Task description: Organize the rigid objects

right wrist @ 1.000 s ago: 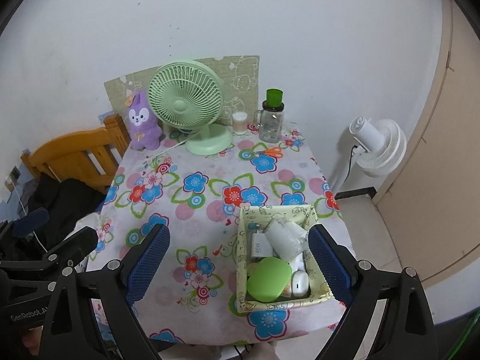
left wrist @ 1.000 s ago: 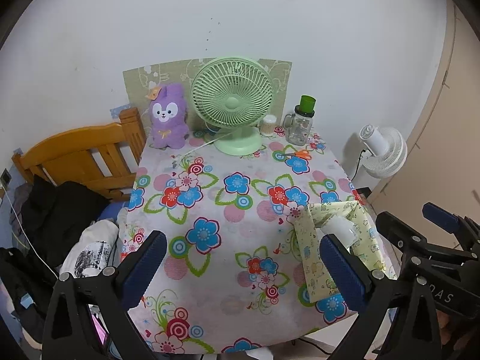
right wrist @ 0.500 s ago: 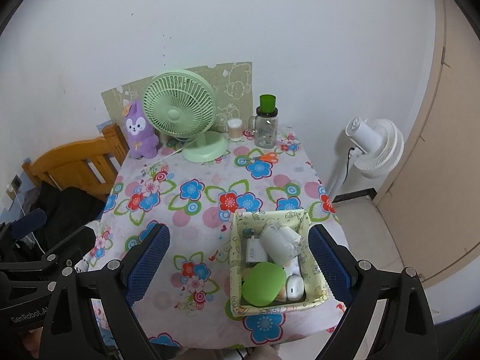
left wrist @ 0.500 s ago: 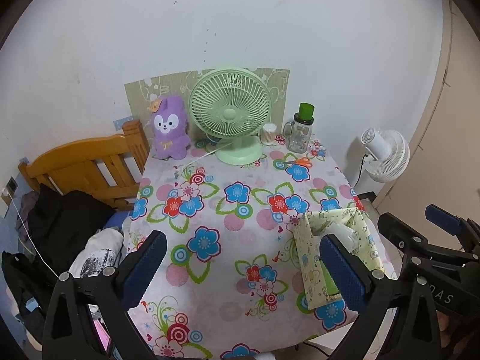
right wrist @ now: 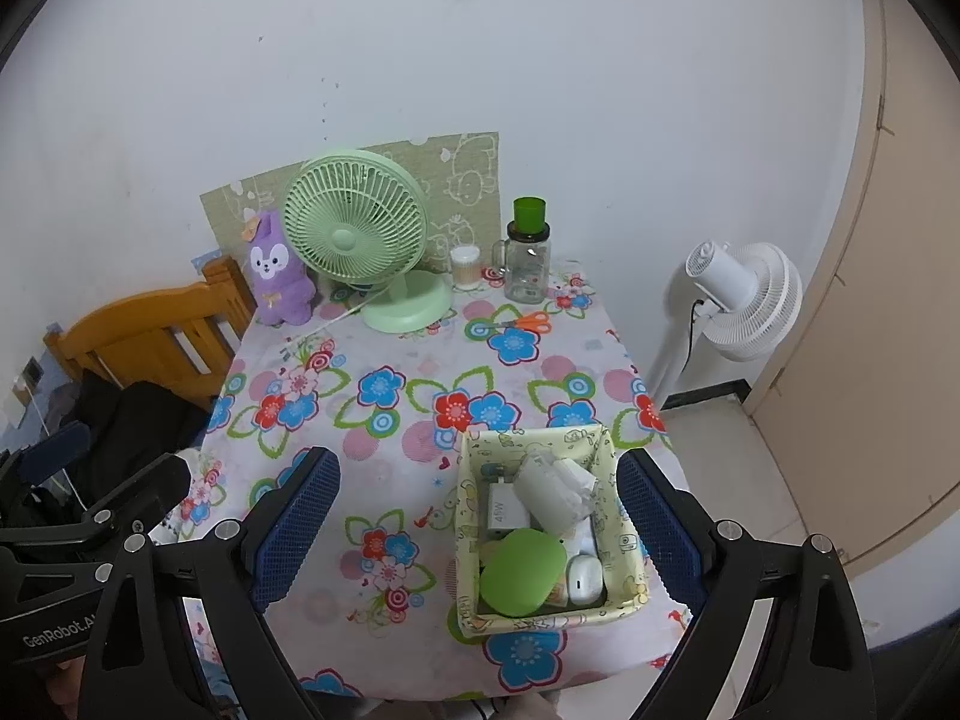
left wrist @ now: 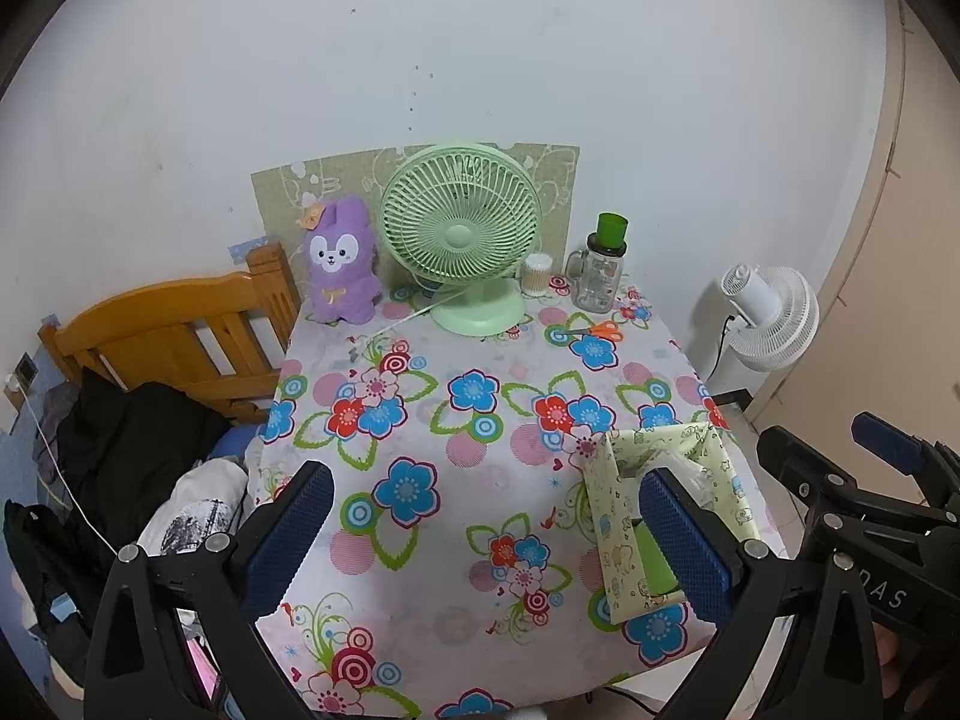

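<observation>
While both claws are held well above the near edge of the table (right wrist: pixel 420 372), nothing is gripped: the left gripper (left wrist: pixel 480 540) and the right gripper (right wrist: pixel 480 528) are each spread wide and empty. The small rigid objects are seen gathered inside the patterned basket (right wrist: pixel 624 558): a green oval case (right wrist: pixel 522 579), a white charger (right wrist: pixel 555 492), a white mouse-like piece (right wrist: pixel 585 579). Beyond the basket, only orange scissors (right wrist: pixel 531 321) are left loose on the cloth, near the green desk fan (right wrist: pixel 360 228). The sorting is judged nearly finished, with the scissors perhaps still to be collected.
</observation>
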Available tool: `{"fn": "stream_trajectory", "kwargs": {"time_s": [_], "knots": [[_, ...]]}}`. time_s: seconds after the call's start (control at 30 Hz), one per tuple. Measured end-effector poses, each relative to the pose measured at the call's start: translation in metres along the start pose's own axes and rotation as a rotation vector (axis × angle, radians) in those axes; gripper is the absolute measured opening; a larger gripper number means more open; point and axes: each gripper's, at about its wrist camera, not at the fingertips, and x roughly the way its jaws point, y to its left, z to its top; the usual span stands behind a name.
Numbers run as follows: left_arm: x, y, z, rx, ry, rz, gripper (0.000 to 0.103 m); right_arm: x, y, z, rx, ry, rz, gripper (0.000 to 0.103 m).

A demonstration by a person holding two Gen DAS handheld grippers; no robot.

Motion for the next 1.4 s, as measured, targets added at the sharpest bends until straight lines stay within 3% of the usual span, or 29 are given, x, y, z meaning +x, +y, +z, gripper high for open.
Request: {"fn": "stream_trajectory", "kwargs": {"time_s": [1.4], "knots": [[-0.0076,0.0051,-0.0040,0.032,-0.013,0.006,0.103,-0.0073,0.0062,-0.0023,0.013,-0.019,-0.018,0.095]]}}
